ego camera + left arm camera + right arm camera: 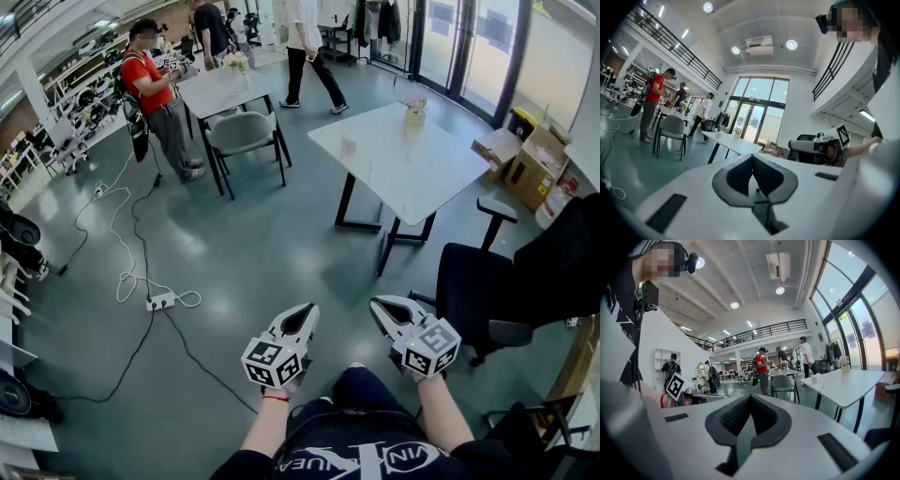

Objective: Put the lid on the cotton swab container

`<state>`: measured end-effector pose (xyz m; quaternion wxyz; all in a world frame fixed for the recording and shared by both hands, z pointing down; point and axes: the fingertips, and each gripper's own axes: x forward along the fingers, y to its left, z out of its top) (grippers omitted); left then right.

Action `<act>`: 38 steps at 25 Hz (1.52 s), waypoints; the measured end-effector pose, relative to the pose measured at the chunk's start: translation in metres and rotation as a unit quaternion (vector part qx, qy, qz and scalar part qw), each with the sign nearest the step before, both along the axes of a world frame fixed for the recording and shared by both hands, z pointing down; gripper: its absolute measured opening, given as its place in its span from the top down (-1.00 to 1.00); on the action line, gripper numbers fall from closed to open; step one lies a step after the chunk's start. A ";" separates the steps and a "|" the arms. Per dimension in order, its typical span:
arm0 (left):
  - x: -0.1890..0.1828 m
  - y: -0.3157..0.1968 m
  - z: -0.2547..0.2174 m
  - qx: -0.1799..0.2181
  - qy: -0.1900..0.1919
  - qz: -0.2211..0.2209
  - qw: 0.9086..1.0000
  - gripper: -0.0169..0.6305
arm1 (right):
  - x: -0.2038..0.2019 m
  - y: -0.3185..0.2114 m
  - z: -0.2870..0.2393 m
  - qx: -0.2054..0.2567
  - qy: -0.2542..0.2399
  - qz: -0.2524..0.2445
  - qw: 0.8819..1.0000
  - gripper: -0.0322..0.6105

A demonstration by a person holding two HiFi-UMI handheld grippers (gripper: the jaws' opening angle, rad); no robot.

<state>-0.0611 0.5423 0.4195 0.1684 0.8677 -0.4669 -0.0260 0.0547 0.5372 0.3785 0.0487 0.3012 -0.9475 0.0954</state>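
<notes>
Hovering above the floor [234,253], left claw [304,312] and right claw [380,307] both sit closed, empty.

Printed in white across the dark shirt [375,457], at the bottom edge of the head view: large letters cut off by the frame, with only fragments legible, roughly "NUEA" at left and "IN" at right. Pasted on the left cube [275,363] and right cube [430,347]: black-and-white square code patterns, without letters or digits. Elsewhere in the room: too small or blurred to read.
</notes>
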 end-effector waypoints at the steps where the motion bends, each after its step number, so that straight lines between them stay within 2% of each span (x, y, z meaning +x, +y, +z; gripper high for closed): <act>1: 0.000 -0.001 0.000 -0.001 0.000 0.000 1.000 0.92 | 0.000 -0.002 0.002 -0.004 0.000 0.001 1.000 0.89; 10: -0.005 -0.036 0.009 -0.020 -0.007 -0.007 1.000 0.92 | -0.011 -0.040 0.021 -0.030 -0.004 -0.006 1.000 0.89; 23: 0.011 -0.169 0.005 -0.021 -0.007 -0.017 1.000 0.92 | -0.005 -0.166 0.028 -0.043 -0.001 -0.025 0.999 0.89; 30: 0.028 -0.239 0.002 -0.021 -0.012 -0.023 0.999 0.92 | 0.011 -0.235 0.027 -0.048 0.000 -0.032 0.998 0.89; 38: 0.039 -0.286 0.000 -0.025 -0.018 -0.038 0.999 0.92 | 0.021 -0.287 0.028 -0.057 -0.008 -0.053 0.997 0.89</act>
